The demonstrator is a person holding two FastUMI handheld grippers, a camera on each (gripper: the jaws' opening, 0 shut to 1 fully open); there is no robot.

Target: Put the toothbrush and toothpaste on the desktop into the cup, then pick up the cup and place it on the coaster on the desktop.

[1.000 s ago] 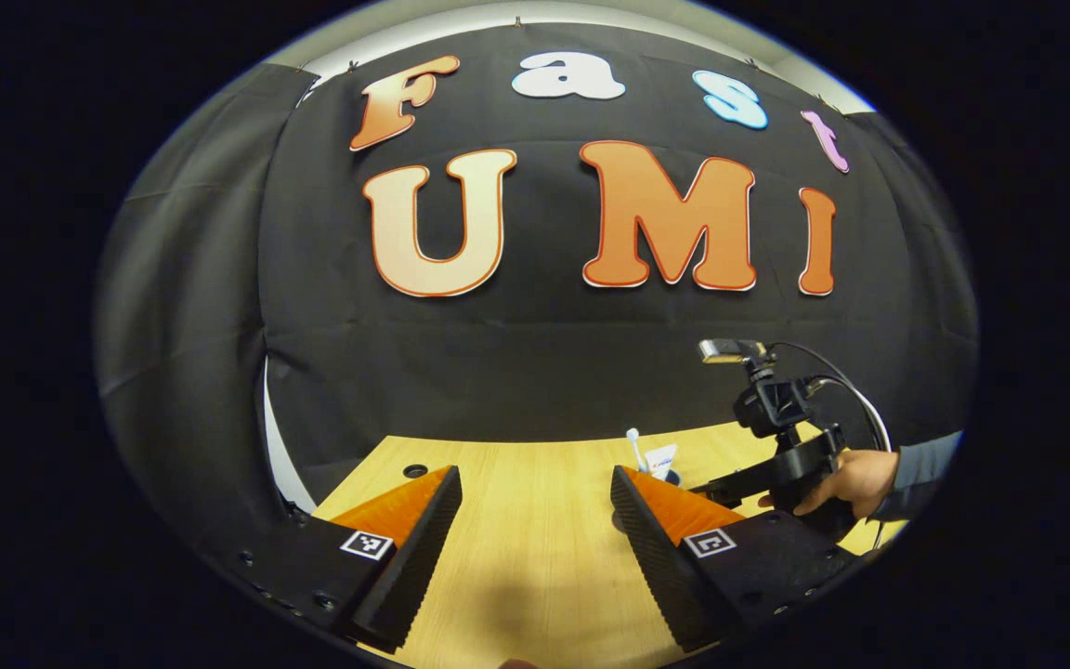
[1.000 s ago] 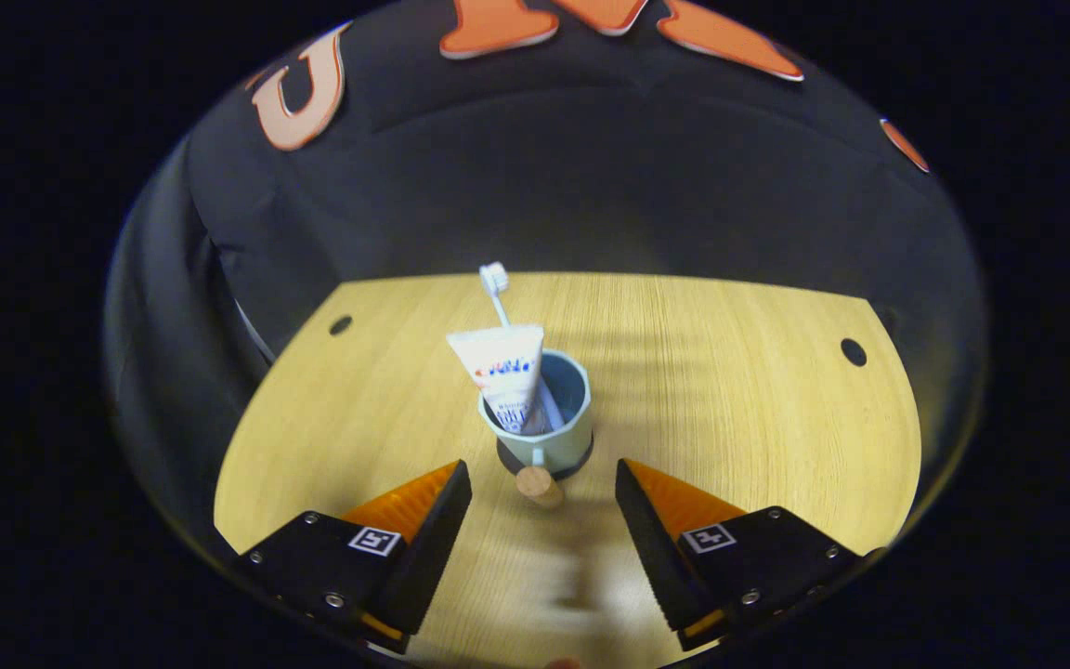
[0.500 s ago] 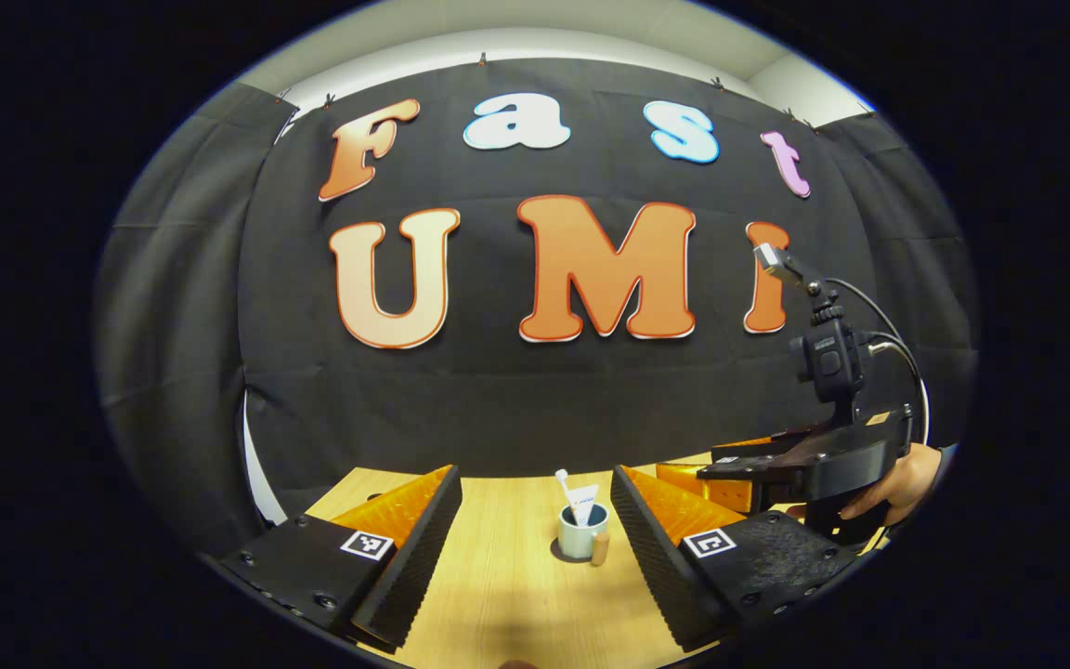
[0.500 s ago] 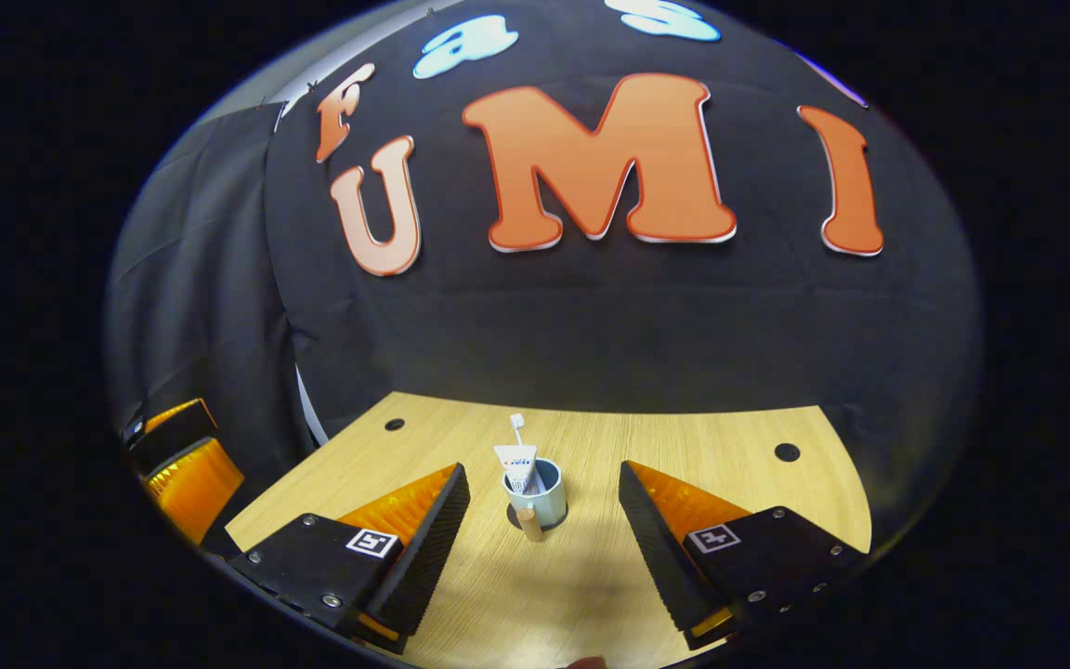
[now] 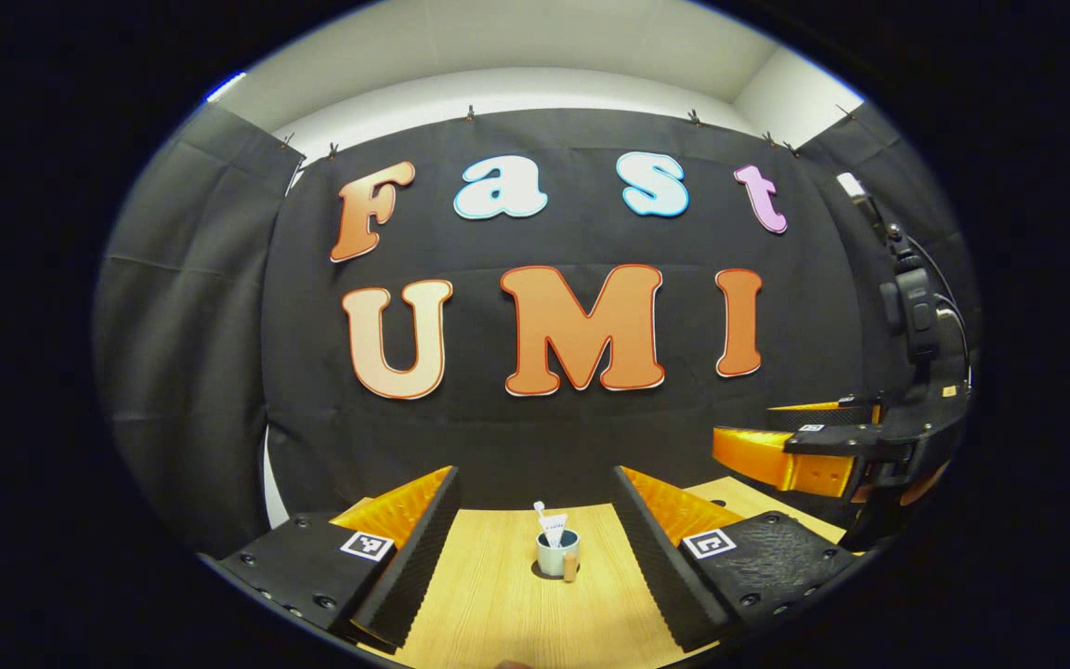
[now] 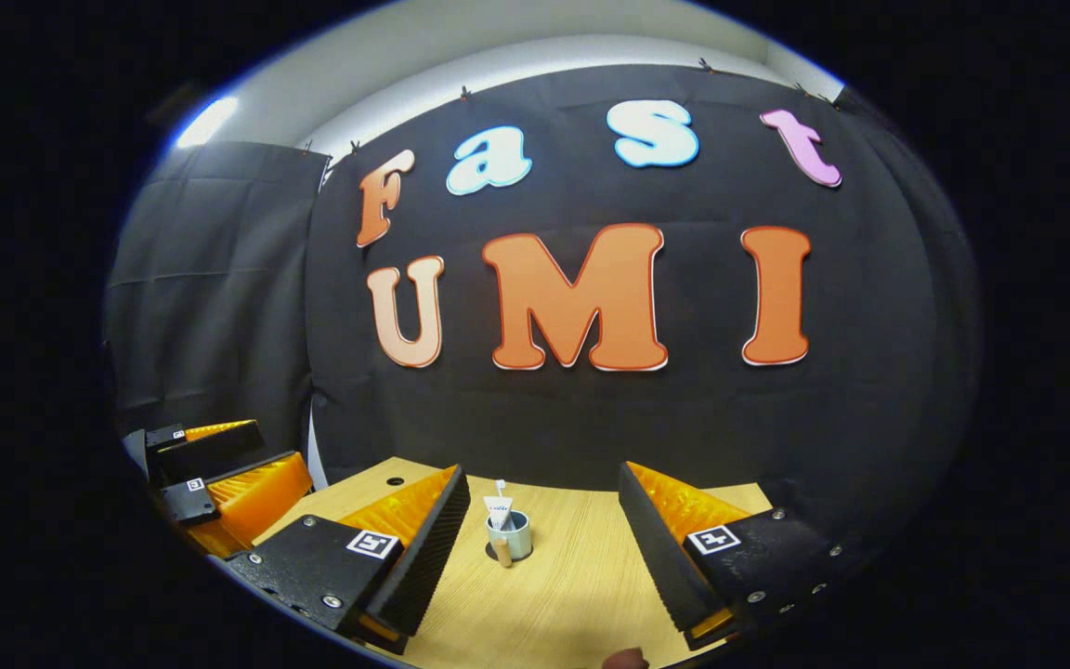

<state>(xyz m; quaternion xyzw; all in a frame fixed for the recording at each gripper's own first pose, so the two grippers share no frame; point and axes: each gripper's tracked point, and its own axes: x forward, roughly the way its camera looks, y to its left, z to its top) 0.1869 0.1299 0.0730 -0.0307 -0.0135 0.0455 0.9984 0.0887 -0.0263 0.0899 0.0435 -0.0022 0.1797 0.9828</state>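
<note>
A pale blue cup [image 5: 555, 556] with a wooden handle stands upright on a dark round coaster [image 6: 492, 552] on the wooden desktop [image 5: 498, 613]. A white toothbrush [image 5: 540, 510] and a white toothpaste tube [image 5: 554, 528] stick up out of the cup [image 6: 512, 538]. My left gripper [image 5: 535, 544] is open, well back from the cup and above the desk, nothing between its fingers. My right gripper [image 6: 542, 544] is open too, equally far back. The toothpaste [image 6: 499, 511] and toothbrush [image 6: 501, 488] lean left in the right gripper view.
The right gripper's body and camera mast [image 5: 906, 390] hang at the right edge of the left gripper view. The left gripper's fingers [image 6: 247, 488] show at the left of the right gripper view. A cable hole [image 6: 395, 481] sits near the desk's far left corner.
Both grippers have drawn back and risen away from the cup, which now looks small and distant. The cup with toothbrush and toothpaste has stayed put on the coaster.
</note>
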